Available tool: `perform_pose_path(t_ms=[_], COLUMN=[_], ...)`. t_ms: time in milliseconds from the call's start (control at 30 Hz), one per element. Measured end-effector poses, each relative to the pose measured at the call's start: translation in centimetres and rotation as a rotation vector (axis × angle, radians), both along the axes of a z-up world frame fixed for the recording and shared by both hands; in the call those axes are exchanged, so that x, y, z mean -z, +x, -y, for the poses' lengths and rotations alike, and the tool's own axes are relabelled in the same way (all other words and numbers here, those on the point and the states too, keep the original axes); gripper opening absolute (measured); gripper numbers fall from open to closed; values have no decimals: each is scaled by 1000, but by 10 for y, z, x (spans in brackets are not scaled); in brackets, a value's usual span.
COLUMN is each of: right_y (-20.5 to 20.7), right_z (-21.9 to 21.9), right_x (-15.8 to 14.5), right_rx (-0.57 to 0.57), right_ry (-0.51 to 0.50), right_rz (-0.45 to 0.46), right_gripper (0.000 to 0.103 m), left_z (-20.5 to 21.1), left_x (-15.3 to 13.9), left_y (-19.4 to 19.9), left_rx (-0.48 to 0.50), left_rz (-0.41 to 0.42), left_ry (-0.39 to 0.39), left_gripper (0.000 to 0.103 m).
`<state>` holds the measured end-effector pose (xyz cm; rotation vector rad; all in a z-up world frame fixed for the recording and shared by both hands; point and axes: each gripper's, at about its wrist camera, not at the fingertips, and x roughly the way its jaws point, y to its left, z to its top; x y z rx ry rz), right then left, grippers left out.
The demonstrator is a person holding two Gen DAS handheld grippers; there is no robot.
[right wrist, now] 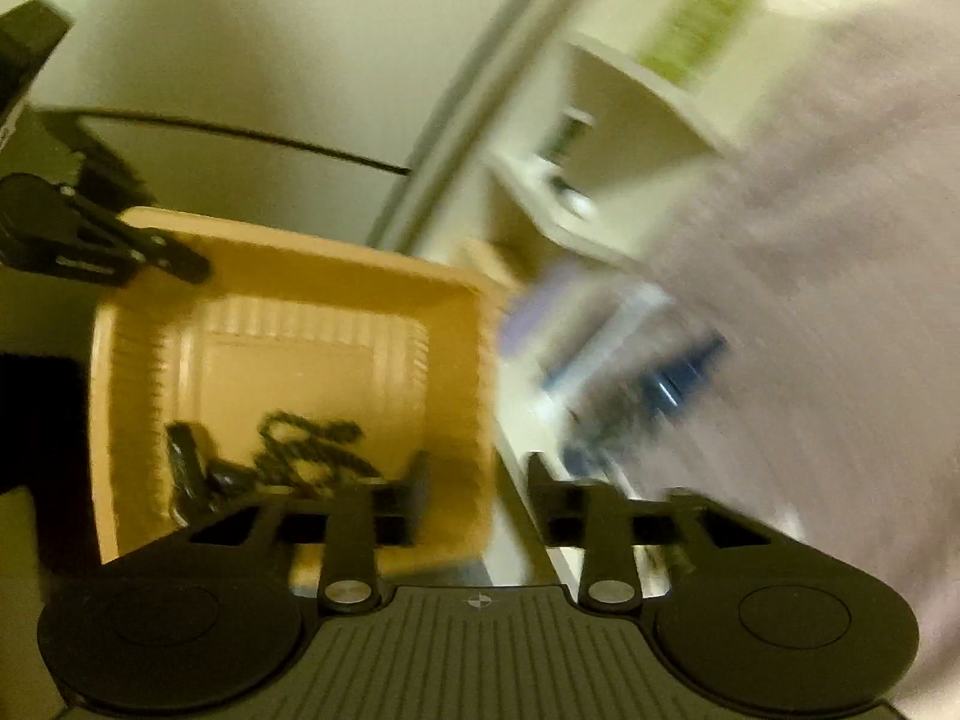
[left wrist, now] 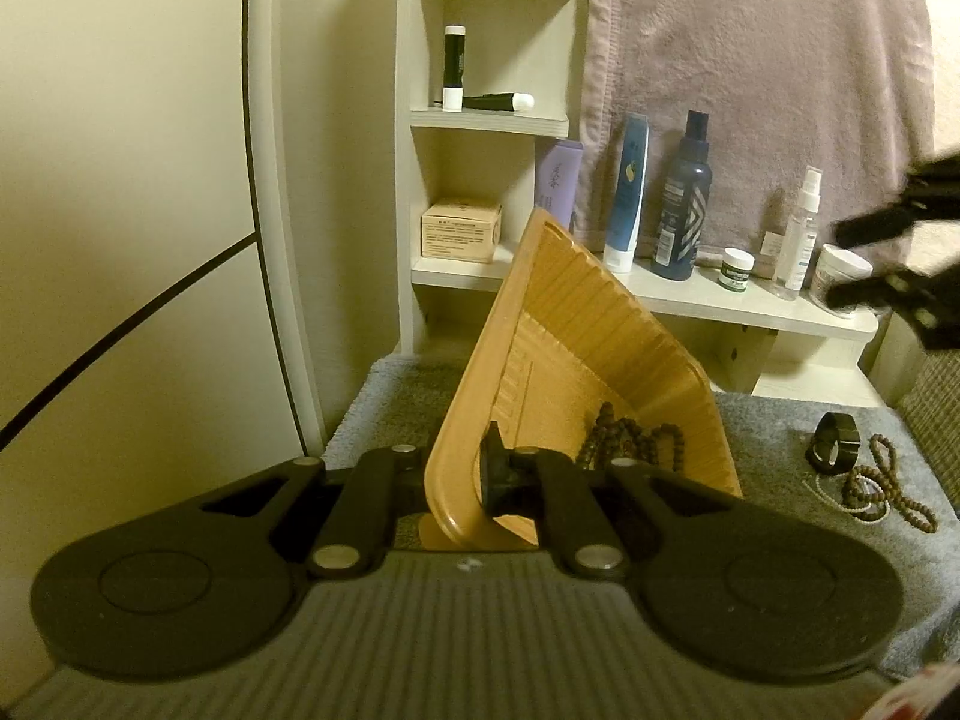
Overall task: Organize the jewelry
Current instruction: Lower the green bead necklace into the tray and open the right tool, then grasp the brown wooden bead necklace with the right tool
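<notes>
The left gripper [left wrist: 462, 480] is clamping its jaws on the rim of the tan tray [left wrist: 576, 354], tilting it steeply over the grey towel [left wrist: 774, 438]. Dark bead strands [left wrist: 630, 441] are lying at the tray's low corner. More beads [left wrist: 882, 486] and a black watch [left wrist: 834, 443] are lying near the towel's right edge. The right gripper [right wrist: 480, 492], jaws apart, is hovering empty by the tray.

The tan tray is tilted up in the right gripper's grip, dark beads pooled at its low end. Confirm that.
Wrong gripper: the left gripper clamps the tan tray's rim, as the left wrist view shows. The tray is tilted, with dark beads at its low end.
</notes>
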<state>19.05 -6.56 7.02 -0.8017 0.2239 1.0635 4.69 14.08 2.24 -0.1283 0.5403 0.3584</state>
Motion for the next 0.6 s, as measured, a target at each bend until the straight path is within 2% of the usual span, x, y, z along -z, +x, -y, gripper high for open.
perform_pose_path(t_ms=[333, 467, 600], right_y=[4, -2, -13], right_z=[107, 130, 139], right_x=[50, 73, 94], right_rx=[536, 653, 715], right_ry=[219, 267, 283], right_rz=[-160, -228, -282], right_gripper=[49, 49, 49], left_z=[1, 2, 3], left_x=[-1, -2, -2], left_y=[0, 1, 1], left_rx=[2, 3, 3], left_rz=[3, 1, 0], left_ry=[0, 6, 8], left_gripper=[8, 8, 8])
